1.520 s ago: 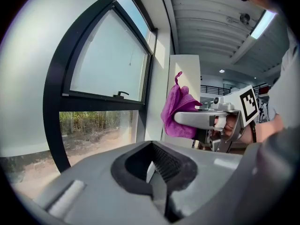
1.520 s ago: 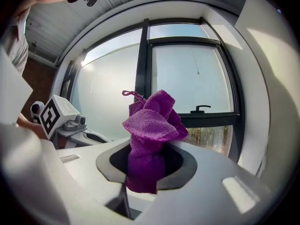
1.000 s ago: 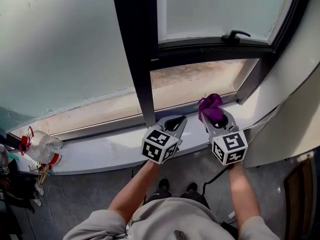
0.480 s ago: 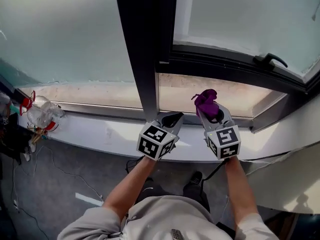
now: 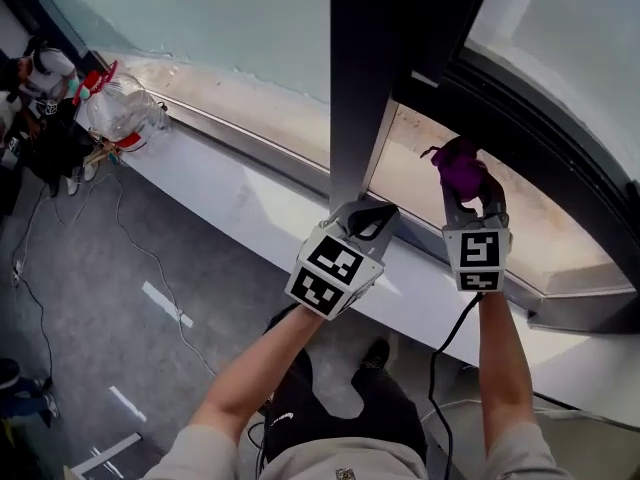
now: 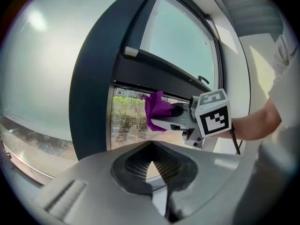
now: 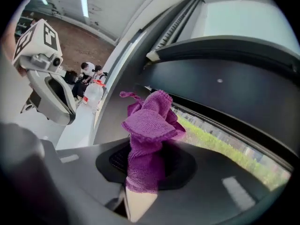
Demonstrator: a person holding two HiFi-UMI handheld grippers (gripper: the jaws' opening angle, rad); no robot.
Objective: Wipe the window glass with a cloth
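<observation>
A bunched purple cloth (image 5: pixel 458 166) (image 7: pixel 149 125) (image 6: pixel 158 110) sticks up from my right gripper (image 5: pixel 470 196), which is shut on it and held close to the lower window pane (image 5: pixel 500 203), right of the dark mullion (image 5: pixel 370 78). Whether the cloth touches the glass I cannot tell. My left gripper (image 5: pixel 362 223) is shut with nothing in it, hanging just in front of the mullion's foot, above the white sill (image 5: pixel 260 203). The left gripper view shows the right gripper (image 6: pixel 197 118) with the cloth before the clear pane (image 6: pixel 129 121).
A clear plastic bottle with a red cap (image 5: pixel 115 103) lies at the sill's far left, beside dark gear and cables (image 5: pixel 40 138) on the grey floor. Frosted panes (image 5: pixel 200 13) rise above. The dark window frame (image 5: pixel 540 138) slants at the right.
The head view has swung left and tilted, so the sill now runs diagonally. Both grippers stay near the mullion; the right one with the cloth sits closer to the lower pane.
</observation>
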